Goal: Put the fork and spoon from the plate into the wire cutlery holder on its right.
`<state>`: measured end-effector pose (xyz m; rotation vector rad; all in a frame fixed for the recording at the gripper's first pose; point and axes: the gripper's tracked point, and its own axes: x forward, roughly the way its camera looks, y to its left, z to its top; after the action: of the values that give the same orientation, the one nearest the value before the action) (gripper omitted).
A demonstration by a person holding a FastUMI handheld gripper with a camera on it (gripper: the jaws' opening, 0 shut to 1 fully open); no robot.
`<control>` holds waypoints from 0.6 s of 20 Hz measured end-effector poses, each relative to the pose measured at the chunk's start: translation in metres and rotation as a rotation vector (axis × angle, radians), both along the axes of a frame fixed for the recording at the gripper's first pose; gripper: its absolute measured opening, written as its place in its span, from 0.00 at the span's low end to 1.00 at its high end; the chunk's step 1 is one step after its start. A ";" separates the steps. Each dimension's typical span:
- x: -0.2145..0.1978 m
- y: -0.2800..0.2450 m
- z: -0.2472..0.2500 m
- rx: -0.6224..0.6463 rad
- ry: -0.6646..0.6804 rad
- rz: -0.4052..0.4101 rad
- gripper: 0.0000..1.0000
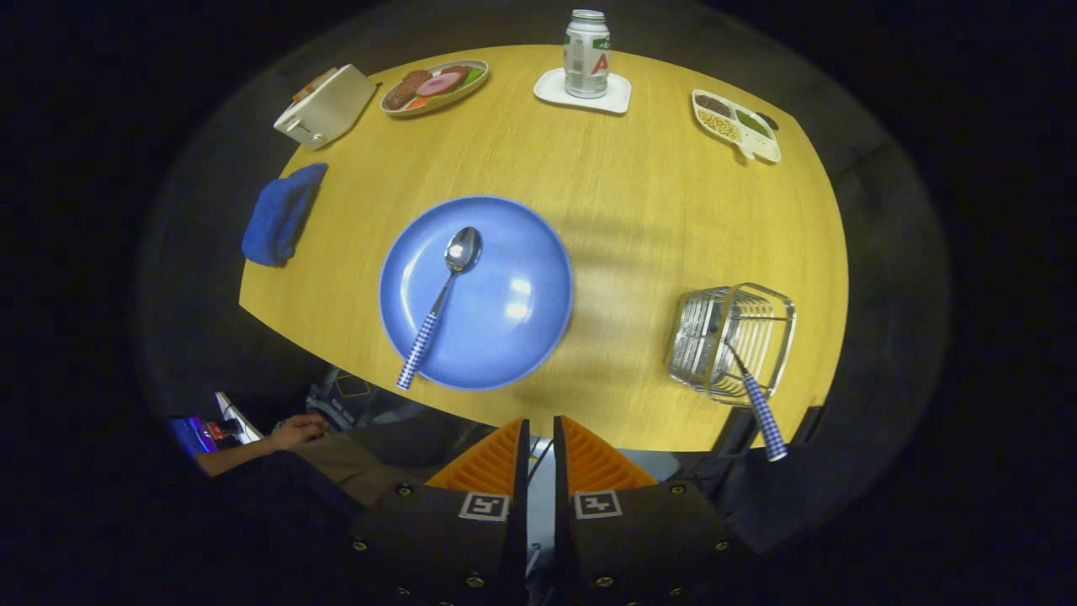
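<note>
Gripper view: looking down on a round wooden worktop [639,219] from above its near edge. Gripper [540,438] low at the near side, jaws drawn close together with only a thin slit between the orange fingers [486,463], grasping nothing. Well ahead of the jaws and a little to their left, a blue plate [513,337] with the spoon [444,295] lying on it, bowl pointing away, checked blue-and-white handle reaching back over the plate's near rim. Off to the right of the jaws, near the worktop's edge, the wire cutlery holder [730,341], well apart from the plate. Fork [757,400] already standing in the holder, tilted, checked handle sticking out toward the near side. Farther off: a folded blue cloth [282,215], a toaster [324,107], a dish of food [433,86], a can [586,55] on a white coaster [621,97], a divided snack tray [736,124]. Below the worktop's edge, left of the jaws, a person's hand [296,431].
</note>
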<state>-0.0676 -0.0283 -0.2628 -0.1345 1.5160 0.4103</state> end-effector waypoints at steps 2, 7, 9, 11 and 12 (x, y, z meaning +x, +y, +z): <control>-0.006 0.016 -0.007 0.015 0.013 0.005 0.14; -0.008 0.052 -0.018 0.056 0.028 -0.027 0.14; -0.005 0.065 -0.022 0.067 0.033 -0.040 0.14; -0.005 0.079 -0.029 0.077 0.042 -0.044 0.23; -0.003 0.084 -0.033 0.081 0.041 -0.054 0.23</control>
<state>-0.0708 0.0557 -0.2955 -0.0220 1.5376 0.4327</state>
